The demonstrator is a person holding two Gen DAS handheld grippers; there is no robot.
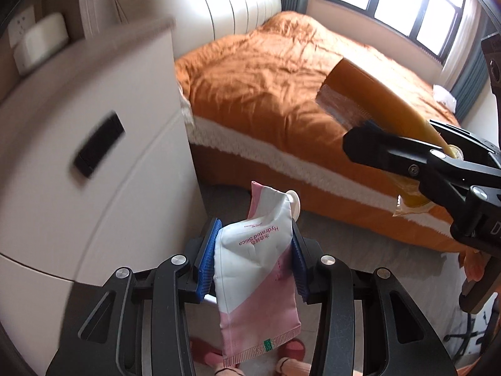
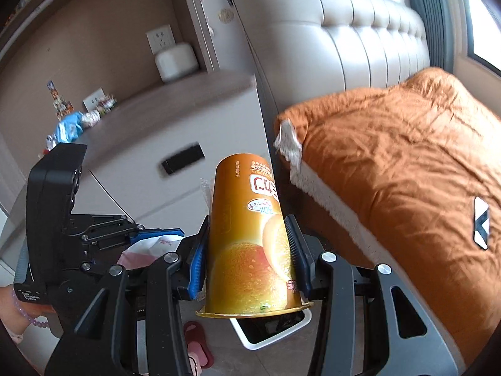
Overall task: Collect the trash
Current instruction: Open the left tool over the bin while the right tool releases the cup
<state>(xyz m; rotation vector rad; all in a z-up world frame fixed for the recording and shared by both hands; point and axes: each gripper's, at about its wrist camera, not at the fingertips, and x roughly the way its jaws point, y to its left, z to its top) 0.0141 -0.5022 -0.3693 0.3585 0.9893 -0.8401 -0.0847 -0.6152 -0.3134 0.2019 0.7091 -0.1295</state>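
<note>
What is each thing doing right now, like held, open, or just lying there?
Toothpaste tube: squashed, cap end away from the camera, held in the left gripper.
Orange jelly cup: upside down, held in the right gripper.
Trash bin: open, on the floor below the cup.
Bed cover: rumpled.
Blue wrapper: crumpled, lying on the cabinet top.

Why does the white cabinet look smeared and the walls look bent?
Left wrist view: the cabinet and its dark handle are motion-blurred, while the gripped toothpaste tube stays sharp. Right wrist view: the fisheye lens curves the headboard; the window is blown out.
</note>
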